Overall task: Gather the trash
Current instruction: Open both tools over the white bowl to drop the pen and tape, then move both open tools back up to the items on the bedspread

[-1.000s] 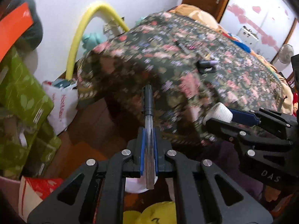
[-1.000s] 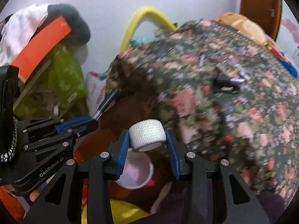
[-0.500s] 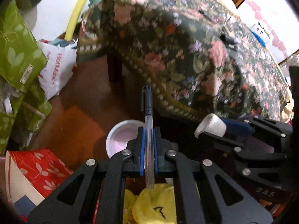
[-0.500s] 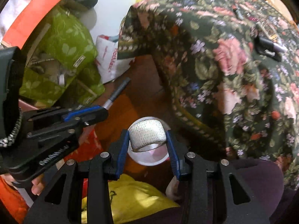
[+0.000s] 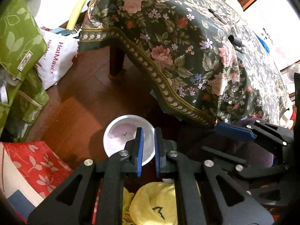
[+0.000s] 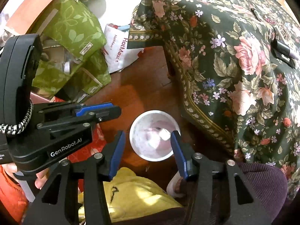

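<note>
Across the upper right of both views, a table is seen draped in a dark floral tablecloth (image 5: 187, 56) whose bordered hem hangs down toward the wooden floor (image 5: 75, 116). A black pen-like object (image 6: 283, 51) is seen lying on the cloth near the right edge of the right wrist view. Green leaf-patterned bags (image 5: 16, 35) are stacked at the left, and a white shopping bag (image 5: 56, 60) printed with red lettering is leaned beside them, near the table leg (image 5: 116, 60). A red flower-patterned box or bag (image 5: 33, 161) is seen at the lower left, and a yellow cloth (image 6: 131, 196) marked with a black squiggle is seen below both grippers.

On the floor beside the hanging hem, a round white bin (image 6: 154, 135) is stood upright, its opening facing up. Something small and pale (image 6: 164, 133) is seen inside it in the right wrist view, though what it is cannot be told.

The left gripper (image 5: 149, 150) is held just over the near rim of the bin, its blue-padded fingers set a narrow gap apart with nothing between them. The right gripper (image 6: 146, 148) is held over the same bin, its fingers spread wide and nothing gripped, the bin being framed between the two pads.
</note>
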A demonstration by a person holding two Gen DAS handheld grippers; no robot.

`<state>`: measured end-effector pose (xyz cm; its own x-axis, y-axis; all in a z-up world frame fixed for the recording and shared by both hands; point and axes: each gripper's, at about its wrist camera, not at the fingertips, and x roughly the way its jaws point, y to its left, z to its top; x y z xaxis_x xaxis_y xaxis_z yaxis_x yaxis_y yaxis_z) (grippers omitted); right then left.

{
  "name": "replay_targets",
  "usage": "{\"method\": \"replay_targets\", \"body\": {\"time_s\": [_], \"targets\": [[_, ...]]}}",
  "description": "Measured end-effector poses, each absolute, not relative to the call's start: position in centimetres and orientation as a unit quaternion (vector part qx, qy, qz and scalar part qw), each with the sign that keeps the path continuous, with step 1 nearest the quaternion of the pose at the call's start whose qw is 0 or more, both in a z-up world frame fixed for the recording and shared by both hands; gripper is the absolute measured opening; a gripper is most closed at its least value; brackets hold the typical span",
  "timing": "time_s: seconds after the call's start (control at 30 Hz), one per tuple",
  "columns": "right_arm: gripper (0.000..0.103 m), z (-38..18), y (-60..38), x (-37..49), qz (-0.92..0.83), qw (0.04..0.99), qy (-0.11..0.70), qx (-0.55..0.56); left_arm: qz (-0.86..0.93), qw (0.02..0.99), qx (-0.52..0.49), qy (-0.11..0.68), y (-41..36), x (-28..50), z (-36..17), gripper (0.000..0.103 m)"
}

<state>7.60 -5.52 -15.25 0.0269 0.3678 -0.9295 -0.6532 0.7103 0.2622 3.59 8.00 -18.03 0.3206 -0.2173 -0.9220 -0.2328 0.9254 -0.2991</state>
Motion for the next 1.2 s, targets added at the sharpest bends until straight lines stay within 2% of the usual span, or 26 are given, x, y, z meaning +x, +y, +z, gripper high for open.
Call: {"method": "replay_targets", "body": {"time_s": [0.47,0.87,1.07,1.2], "targets": [[0.047,-9.9,-9.2,9.2,0.33,0.779,0.528,-0.077,0.029,0.848,-0.126,0.514,6.0,4.1,-12.1,0.009],[0.047,-2.9,-14.3,10.8,0.268,0.865,0.418,-0.07,0.016,0.907,-0.089,0.411,1.6,6.4,-4.6,0.048],[0.047,-1.3,-17.7,12.3,0.229,0.89,0.389,-0.061,0.011,0.92,-0.085,0.382,-0.7,8.4,-2.5,0.06],[0.047,-1.4,-20.6,14.4,0.204,0.892,0.4,-0.047,0.007,0.92,-0.087,0.381,-2.4,10.4,-2.2,0.063]]}}
